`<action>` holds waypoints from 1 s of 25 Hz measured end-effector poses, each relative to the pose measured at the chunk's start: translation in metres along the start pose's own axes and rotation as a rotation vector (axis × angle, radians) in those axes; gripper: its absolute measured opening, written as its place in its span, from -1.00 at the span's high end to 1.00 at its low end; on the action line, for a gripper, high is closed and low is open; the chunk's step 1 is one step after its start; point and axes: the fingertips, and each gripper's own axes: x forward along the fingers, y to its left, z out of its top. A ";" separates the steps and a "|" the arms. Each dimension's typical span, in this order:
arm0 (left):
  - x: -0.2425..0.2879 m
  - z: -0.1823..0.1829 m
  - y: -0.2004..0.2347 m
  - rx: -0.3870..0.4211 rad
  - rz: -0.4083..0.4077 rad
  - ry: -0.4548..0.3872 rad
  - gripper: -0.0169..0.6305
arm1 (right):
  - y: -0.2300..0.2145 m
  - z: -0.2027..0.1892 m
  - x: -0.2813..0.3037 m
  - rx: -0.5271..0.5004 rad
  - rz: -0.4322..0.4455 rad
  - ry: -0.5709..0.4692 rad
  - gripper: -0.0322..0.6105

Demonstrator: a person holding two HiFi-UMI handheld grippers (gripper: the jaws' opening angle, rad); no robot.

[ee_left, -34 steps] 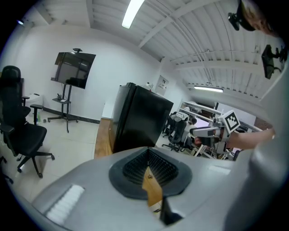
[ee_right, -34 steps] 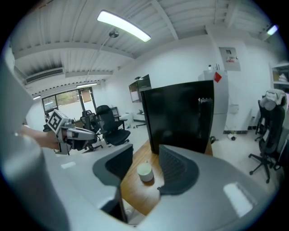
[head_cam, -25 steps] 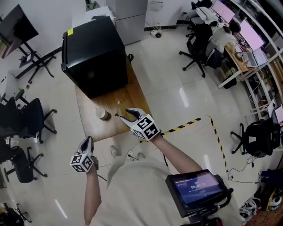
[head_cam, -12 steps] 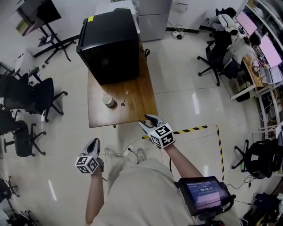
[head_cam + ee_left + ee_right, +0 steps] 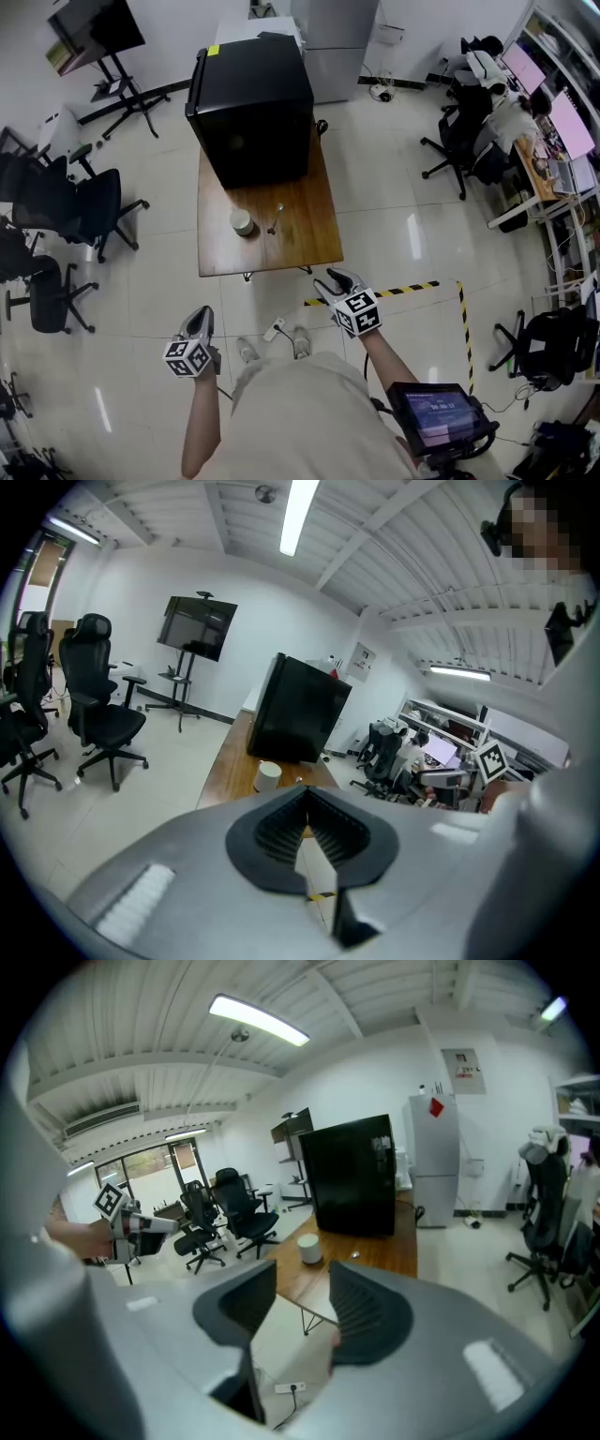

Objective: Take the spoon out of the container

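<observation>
Where table [image 5: 305, 239] edge ends, L claw [image 5: 201, 315], R claw [image 5: 337, 277] hover — over floor [image 5: 141, 281]

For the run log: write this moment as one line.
spoon: on table, beside container, apart | left gripper: shut, empty, short of table | right gripper: open, just narrowed slightly, nothing between

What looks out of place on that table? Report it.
Nothing looks spilled or damaged. One thing stands out: the spoon lies loose on the wooden table, beside the upright white container rather than inside it.
</observation>
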 end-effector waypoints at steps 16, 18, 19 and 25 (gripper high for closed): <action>-0.002 0.031 0.046 0.050 -0.111 0.037 0.95 | 0.034 0.037 0.025 0.018 -0.105 -0.061 0.34; -0.002 0.030 0.053 0.043 -0.120 0.045 0.95 | 0.043 0.041 0.026 0.022 -0.090 -0.088 0.34; -0.002 0.031 0.056 0.042 -0.123 0.046 0.95 | 0.047 0.045 0.027 0.017 -0.085 -0.101 0.34; 0.005 0.031 0.070 0.033 -0.138 0.058 0.94 | 0.050 0.054 0.033 -0.001 -0.105 -0.107 0.34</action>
